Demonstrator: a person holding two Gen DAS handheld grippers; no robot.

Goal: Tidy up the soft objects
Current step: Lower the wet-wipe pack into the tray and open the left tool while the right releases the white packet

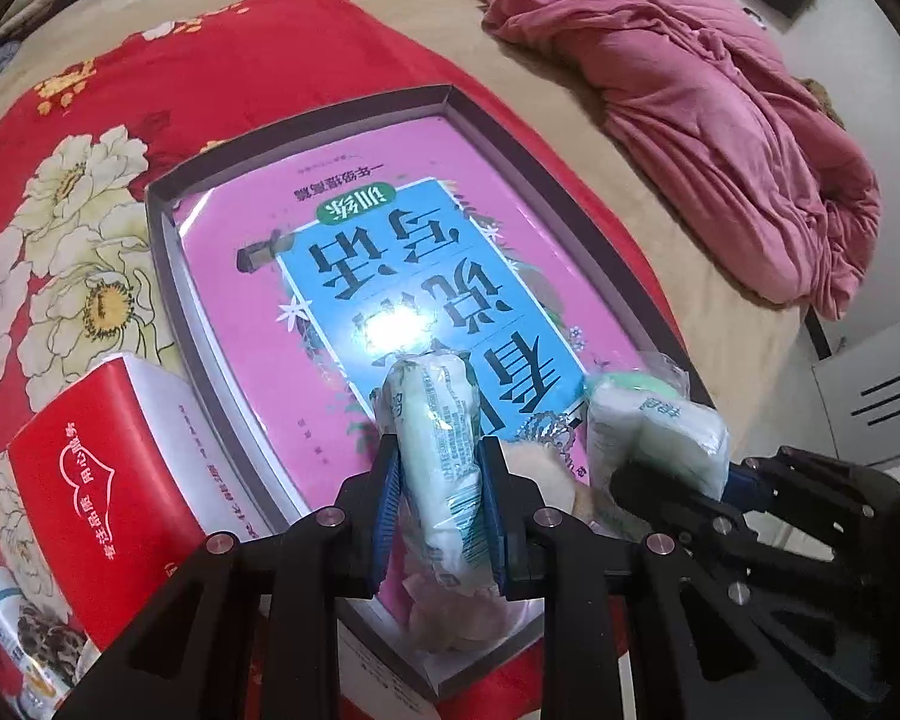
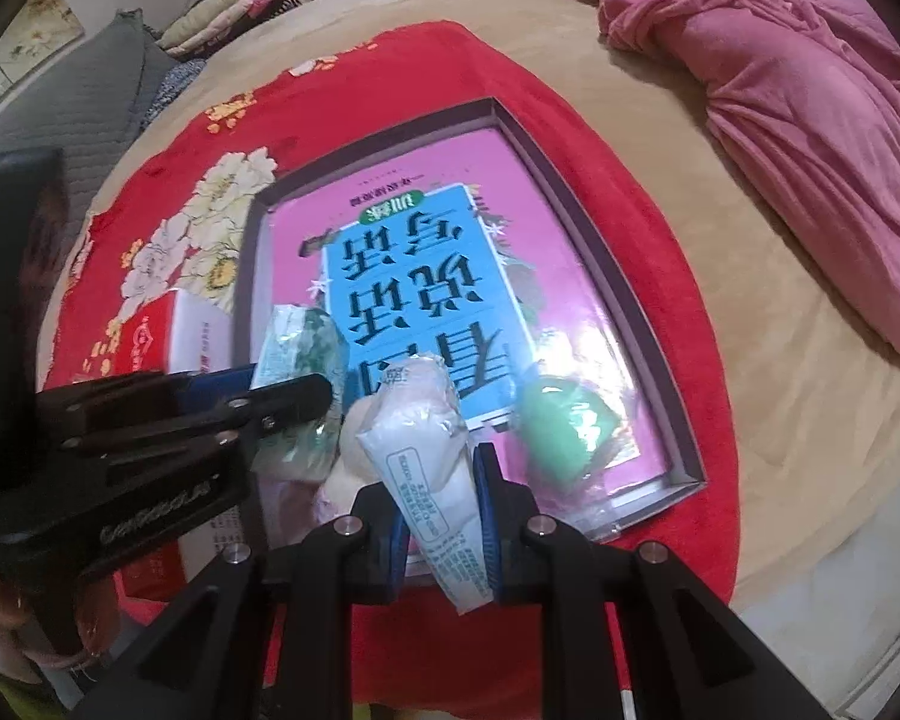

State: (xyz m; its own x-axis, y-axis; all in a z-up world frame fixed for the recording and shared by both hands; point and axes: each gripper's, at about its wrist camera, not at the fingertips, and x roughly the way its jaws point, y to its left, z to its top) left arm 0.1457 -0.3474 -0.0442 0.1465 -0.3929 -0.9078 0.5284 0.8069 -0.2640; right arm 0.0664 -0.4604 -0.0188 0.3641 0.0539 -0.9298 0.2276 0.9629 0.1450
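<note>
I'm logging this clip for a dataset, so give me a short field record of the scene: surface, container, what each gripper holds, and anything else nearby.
surface: red floral blanket on a tan bed
container: shallow dark-rimmed box, pink and blue book cover lying inside
left gripper: shut on a soft white packet, over the box's near end
right gripper: shut on a second white packet, also over the near end
already in box: green wrapped item
beside box: red and white carton
background: pink quilt
</note>
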